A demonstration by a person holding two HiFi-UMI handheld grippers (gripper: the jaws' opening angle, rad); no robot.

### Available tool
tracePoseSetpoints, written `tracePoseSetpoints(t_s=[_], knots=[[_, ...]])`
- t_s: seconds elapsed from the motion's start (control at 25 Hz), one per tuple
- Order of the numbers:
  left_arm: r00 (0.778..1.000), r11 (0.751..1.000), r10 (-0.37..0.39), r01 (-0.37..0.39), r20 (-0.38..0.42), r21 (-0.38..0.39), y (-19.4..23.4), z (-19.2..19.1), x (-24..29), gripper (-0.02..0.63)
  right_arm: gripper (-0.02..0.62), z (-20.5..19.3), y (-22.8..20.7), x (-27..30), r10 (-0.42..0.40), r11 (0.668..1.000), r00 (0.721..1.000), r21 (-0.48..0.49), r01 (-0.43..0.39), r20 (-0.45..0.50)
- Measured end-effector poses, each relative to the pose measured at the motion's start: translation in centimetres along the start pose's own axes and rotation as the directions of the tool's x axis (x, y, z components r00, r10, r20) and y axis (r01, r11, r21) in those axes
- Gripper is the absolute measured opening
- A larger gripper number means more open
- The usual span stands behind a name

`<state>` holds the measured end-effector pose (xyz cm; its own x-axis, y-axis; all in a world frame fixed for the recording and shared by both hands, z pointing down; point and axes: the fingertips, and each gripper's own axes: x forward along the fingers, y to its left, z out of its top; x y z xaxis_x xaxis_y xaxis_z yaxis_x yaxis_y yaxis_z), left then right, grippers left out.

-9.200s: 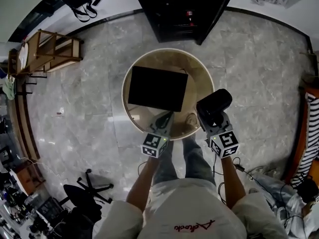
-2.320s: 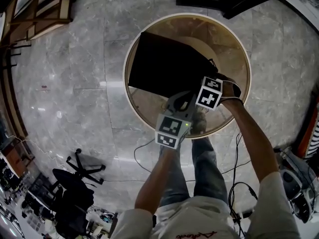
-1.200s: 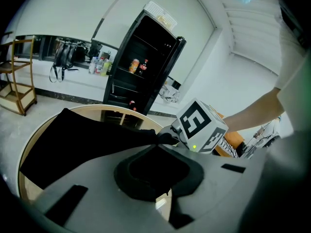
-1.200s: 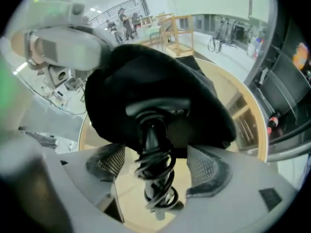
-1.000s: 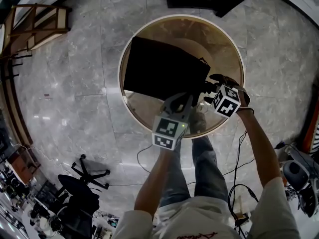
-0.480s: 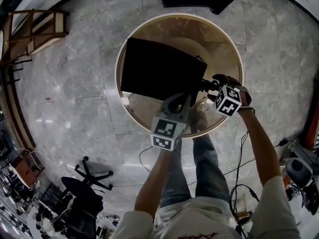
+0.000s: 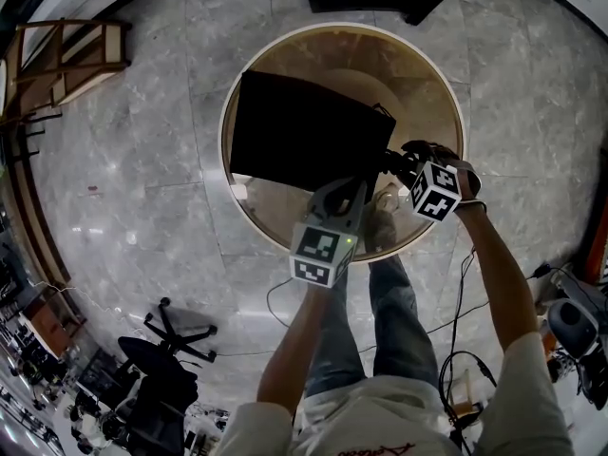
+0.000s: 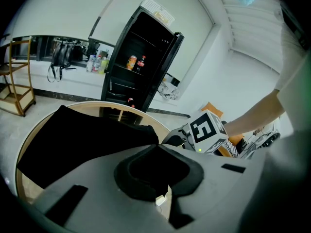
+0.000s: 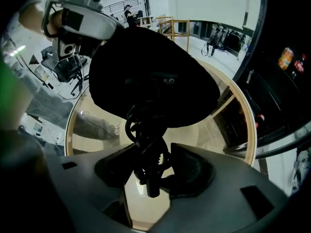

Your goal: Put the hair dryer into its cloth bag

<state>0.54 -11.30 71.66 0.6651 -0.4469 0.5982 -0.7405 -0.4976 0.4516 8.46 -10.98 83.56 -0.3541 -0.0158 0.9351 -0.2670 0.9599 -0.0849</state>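
1. The dryer's body is hidden; only its black cord [image 9: 146, 130] shows, coiled in a bundle at the mouth of the bag [image 7: 304, 141].
2. The black bag lies on the round table [image 7: 418, 84].
3. My right gripper [image 9: 150, 165] is closing its jaws, with the cord between them.
4. My left gripper [image 8: 157, 147] has its jaws pressed together, pinching the bag's near edge.

it looks like an office or lab room: grey marble floor [image 7: 142, 160], a round glass desk [image 7: 224, 136] under the left gripper [image 7: 348, 188], an office chair [image 7: 163, 348] and loose cables [image 7: 454, 293] behind it, and a black drinks cabinet [image 8: 141, 67] ahead.
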Motion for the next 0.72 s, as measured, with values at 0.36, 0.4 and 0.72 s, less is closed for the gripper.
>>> tracePoseSetpoints(t_s=[0.36, 0.4, 0.72], knots=[[1.000, 1.000, -0.017, 0.017, -0.003, 0.003, -0.6, 0.4, 0.0, 0.032, 0.230, 2.5, 0.7, -1.7, 0.005, 0.999, 0.999, 0.045, -0.008, 0.051], [1.000, 1.000, -0.020, 0.020, 0.002, 0.006, -0.7, 0.6, 0.0, 0.032, 0.230, 2.8, 0.7, -1.7, 0.005, 0.999, 0.999, 0.049, -0.008, 0.053], [0.999, 0.999, -0.043, 0.043, 0.002, 0.006, -1.1, 0.5, 0.2, 0.032, 0.229, 5.4, 0.7, -1.6, -0.001, 0.999, 0.996, 0.054, -0.004, 0.088]])
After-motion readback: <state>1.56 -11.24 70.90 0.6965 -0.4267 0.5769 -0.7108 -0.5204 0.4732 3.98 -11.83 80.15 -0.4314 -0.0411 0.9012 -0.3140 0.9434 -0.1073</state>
